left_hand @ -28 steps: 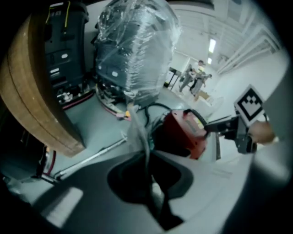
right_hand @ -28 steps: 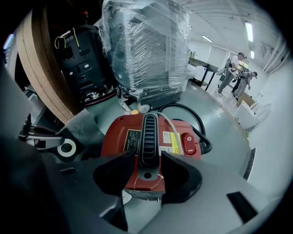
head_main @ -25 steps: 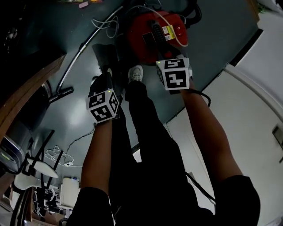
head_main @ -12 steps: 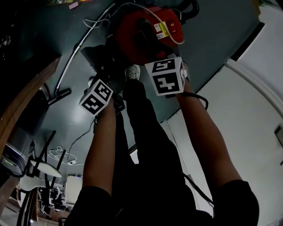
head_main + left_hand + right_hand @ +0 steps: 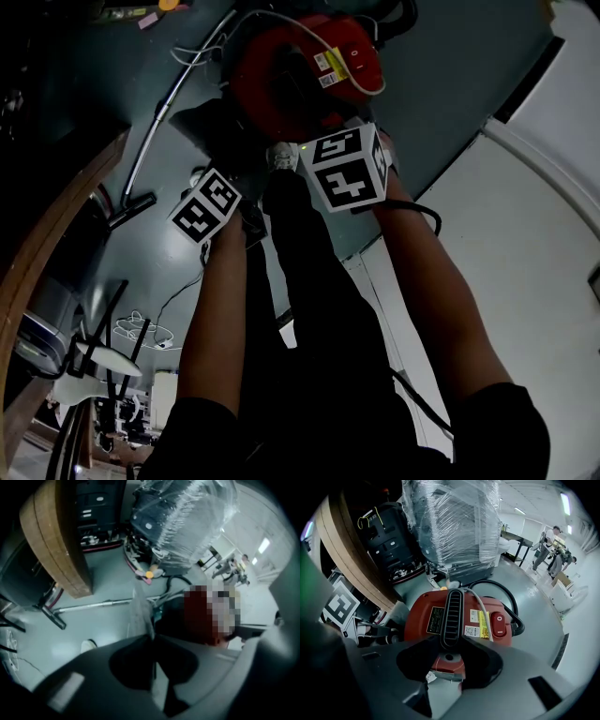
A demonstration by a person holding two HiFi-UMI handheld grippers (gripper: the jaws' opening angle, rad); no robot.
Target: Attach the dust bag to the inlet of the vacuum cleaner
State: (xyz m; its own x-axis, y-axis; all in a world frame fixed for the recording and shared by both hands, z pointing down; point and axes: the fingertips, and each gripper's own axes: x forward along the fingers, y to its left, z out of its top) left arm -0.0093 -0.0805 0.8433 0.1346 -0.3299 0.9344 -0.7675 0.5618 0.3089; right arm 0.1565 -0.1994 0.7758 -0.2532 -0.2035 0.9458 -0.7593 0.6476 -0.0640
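In the left gripper view, my left claw (image 5: 152,637) is pinched fully together on the thin pale edge of the dust bag (image 5: 139,613). The bag stands up edge-on from the tips, so I see almost none of its face or collar. Beyond it a metal wand (image 5: 93,605) lies on the floor near the curved rim of a wooden table (image 5: 61,541). I can't make out the vacuum properly from here.

In the right gripper view, my right claw (image 5: 451,641) is closed to the width of the black ribbed handle (image 5: 452,611) on the red vacuum cleaner (image 5: 424,620). Its tips press on either side of the handle's near end. Under the handle I see a small round hole (image 5: 449,657) and a metal catch (image 5: 440,673). I can't tell whether that hole is the inlet (nothing else looks like one).

In the head view, the vacuum sits on the floor (image 5: 450,84) just beyond the right marker cube (image 5: 342,169). My left claw is beside it on the left, and the bag is lost in shadow.

I judge the bag is not yet on. To do this well I'd hold the handle firmly to steady the body. I'd turn the bag so its opening faces the inlet squarely, then push straight on, since such a thin edge grip lets the bag twist easily.
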